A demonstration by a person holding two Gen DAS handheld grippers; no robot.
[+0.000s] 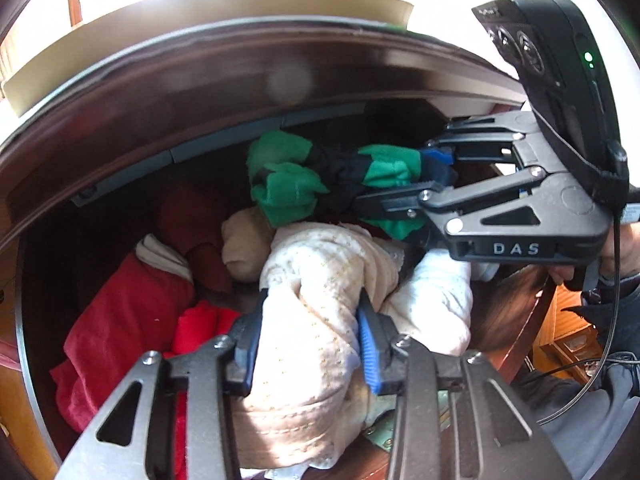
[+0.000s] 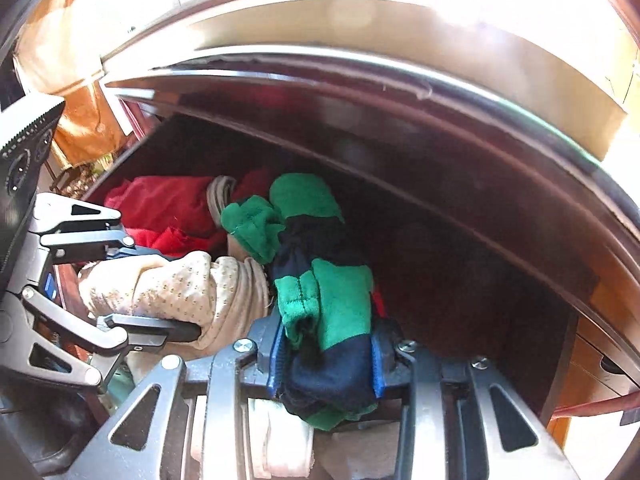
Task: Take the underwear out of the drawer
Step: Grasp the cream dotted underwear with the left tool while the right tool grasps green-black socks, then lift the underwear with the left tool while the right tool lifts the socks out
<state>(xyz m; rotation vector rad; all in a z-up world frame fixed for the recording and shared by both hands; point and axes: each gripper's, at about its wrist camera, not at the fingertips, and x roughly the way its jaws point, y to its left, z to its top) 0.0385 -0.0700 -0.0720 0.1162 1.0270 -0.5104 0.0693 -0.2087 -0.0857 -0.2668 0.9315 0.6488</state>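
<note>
cream dotted underwear [image 1: 316, 320] in left claw [image 1: 310, 336] — green-navy pair [image 2: 328, 320] in right claw [image 2: 326, 356]

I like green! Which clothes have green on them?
The green-and-navy garment, held by the right gripper. The left gripper holds a cream dotted one; others are red.

garments [image 1: 120, 320] lie piled in the drawer [image 1: 240, 92].

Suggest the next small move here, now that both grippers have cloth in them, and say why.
Probably lift both up and back out of the drawer. The left gripper is shut on the cream garment, the right gripper on the green and navy garment, and both pieces hang over the red clothes inside.
</note>
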